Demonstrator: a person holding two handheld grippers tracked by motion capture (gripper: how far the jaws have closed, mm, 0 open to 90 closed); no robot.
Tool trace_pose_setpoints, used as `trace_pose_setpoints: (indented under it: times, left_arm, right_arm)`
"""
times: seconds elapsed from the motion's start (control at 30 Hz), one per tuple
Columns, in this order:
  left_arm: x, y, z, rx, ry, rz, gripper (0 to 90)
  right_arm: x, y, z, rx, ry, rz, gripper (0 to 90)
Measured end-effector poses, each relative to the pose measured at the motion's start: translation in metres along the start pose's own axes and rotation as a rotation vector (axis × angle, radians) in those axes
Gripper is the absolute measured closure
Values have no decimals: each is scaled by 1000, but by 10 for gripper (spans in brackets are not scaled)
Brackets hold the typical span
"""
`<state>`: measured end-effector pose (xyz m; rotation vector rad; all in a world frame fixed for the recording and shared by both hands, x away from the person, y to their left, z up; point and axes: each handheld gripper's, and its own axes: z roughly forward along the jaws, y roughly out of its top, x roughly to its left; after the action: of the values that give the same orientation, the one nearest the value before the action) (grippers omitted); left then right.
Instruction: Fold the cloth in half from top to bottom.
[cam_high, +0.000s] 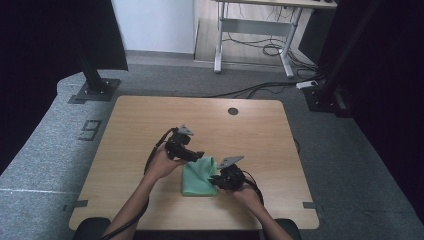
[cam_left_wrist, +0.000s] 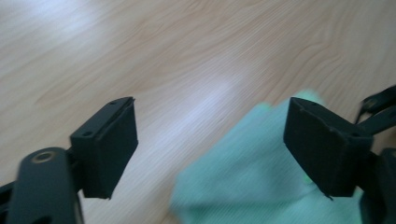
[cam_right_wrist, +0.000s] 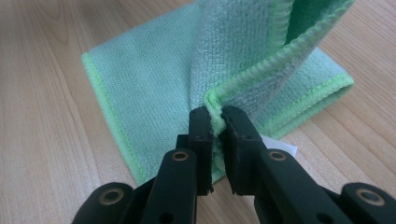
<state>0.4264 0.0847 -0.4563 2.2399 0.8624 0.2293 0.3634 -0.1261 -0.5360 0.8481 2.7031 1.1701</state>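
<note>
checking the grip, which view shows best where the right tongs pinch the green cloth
The right gripper view: the right tongs are shut on a raised hemmed edge of the green cloth, sharp and close. The high view shows the cloth small, the pinch hidden. The left gripper view shows a blurred part of it between the open left tongs.

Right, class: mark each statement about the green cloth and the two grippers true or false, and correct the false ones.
1. The right gripper is shut on a hemmed edge of the green microfibre cloth. True.
2. The left gripper clamps the cloth. False: its jaws stand apart with nothing pinched; the cloth lies below them.
3. The cloth lies flat all over. False: part of it is lifted up from the pinched edge.
4. The cloth rests on a wooden table. True.
5. A white tag peeks out under the cloth near the right gripper. True.
</note>
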Motion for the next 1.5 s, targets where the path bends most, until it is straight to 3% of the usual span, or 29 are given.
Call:
trace_pose_setpoints:
  times: [0.13, 0.23, 0.3, 0.43, 0.53, 0.6, 0.77, 1.0, 1.23, 1.5]
  left_arm:
    - [-15, 16, 9, 27, -25, 39, 234]
    - [-21, 20, 16, 67, -32, 55, 297]
    - [-22, 19, 20, 90, -48, 61, 396]
    - [-19, 16, 23, 125, -128, 39, 633]
    - [-22, 14, 21, 153, -128, 73, 785]
    - [-23, 13, 17, 152, -126, 78, 835]
    - [-27, 6, 1, 139, -106, 104, 851]
    - [-30, -15, -19, 111, -83, 92, 842]
    - [-34, -45, -25, 110, -95, 62, 816]
    - [-37, -78, -33, 115, -122, 22, 739]
  right_arm:
    - [0, -1, 0, -4, 1, 0, 804]
    - [-1, -1, 0, -8, 6, 9, 802]
    - [-2, -2, 0, -12, 9, 11, 802]
    - [-3, -2, 0, -18, 14, 18, 802]
    - [-2, -2, 0, -20, 13, 18, 802]
    - [-2, -2, -1, -19, 12, 18, 802]
    - [-1, -1, -3, -30, 5, 13, 775]
    - [0, -4, -14, -52, 19, 50, 659]
    - [-2, -10, -33, -67, -1, 71, 512]
    - [-11, -15, -47, -87, -30, 97, 443]
